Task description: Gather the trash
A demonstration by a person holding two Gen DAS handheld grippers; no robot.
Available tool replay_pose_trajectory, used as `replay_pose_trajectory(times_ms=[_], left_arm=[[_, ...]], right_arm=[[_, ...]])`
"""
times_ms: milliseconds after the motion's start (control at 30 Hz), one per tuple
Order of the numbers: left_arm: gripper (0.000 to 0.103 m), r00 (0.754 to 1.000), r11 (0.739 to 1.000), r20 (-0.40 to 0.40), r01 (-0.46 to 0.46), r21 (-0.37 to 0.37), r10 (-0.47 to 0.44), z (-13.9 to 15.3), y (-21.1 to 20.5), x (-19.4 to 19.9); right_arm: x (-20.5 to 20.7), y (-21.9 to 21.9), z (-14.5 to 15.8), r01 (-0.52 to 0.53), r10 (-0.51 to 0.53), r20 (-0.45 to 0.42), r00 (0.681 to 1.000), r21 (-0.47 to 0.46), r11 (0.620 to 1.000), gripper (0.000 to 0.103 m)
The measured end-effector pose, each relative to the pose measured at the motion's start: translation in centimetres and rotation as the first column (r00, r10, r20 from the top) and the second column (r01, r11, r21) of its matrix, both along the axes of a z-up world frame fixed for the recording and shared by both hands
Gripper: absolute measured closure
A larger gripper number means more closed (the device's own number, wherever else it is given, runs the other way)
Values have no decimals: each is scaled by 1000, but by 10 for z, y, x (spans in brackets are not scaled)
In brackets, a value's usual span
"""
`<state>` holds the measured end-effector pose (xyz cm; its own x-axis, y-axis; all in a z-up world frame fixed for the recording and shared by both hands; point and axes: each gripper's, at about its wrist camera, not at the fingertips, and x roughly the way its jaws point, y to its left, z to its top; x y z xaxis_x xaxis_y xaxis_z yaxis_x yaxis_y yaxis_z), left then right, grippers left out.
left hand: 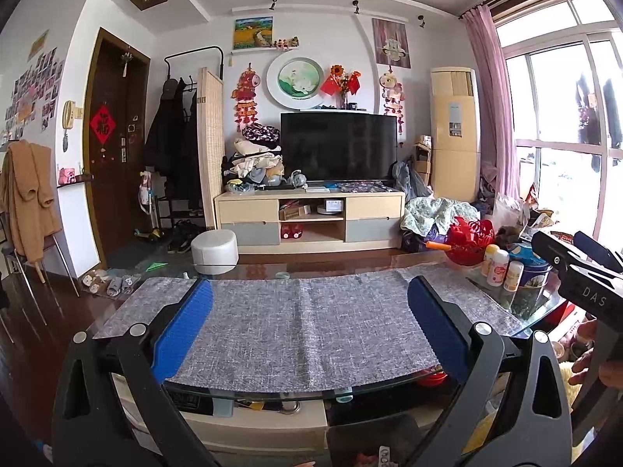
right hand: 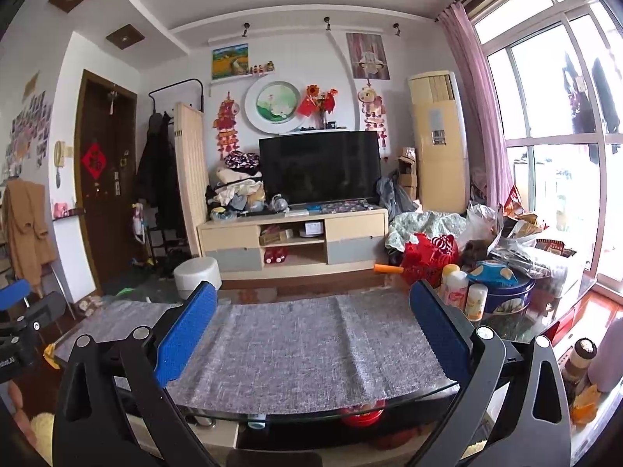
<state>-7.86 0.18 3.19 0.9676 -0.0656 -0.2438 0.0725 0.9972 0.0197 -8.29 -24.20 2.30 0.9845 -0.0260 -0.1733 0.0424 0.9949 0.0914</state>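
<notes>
Item 1: my left gripper (left hand: 309, 327), blue pads spread wide apart, nothing between them, poised over the near edge of the grey cloth mat (left hand: 303, 330).

Item 2: my right gripper (right hand: 311, 330), likewise spread wide and holding nothing, over the same mat (right hand: 296, 350). From the left wrist view I see its black body at the right edge (left hand: 576, 268); from the right wrist view the left unit shows at the left edge (right hand: 19, 319).

Item 3: glass coffee table (left hand: 389, 260) carrying the mat; the mat's surface between my fingers is bare cloth.

Item 4: clutter at the table's right end, just beyond the mat. Three small white bottles (right hand: 465, 292) stand together against a round blue tin (right hand: 506, 295). Behind them, a red cut-out basket (right hand: 428, 255) with an orange handle (right hand: 387, 269) sticking out to the left.

Item 5: crumpled plastic bags and snack wrappers (right hand: 518, 233), the likeliest trash I can see, heaped behind the tin toward the window. I cannot tell individual pieces apart.

Item 6: white round stool (left hand: 215, 251) on the floor past the table.

Item 7: TV cabinet (left hand: 309, 214) against the far wall, dark television (left hand: 338, 148) on top, a pile of clothes (left hand: 257, 159) to its left.
</notes>
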Motion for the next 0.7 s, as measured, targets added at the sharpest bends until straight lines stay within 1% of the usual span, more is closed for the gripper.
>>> replay_pose_trajectory(times_ms=[700], left_arm=[[8,1000,1000,0,-11,-7,11,1,-5,-2]], right_arm=[[1,-2,0,-7,7,-15,1000,29,1000,3]])
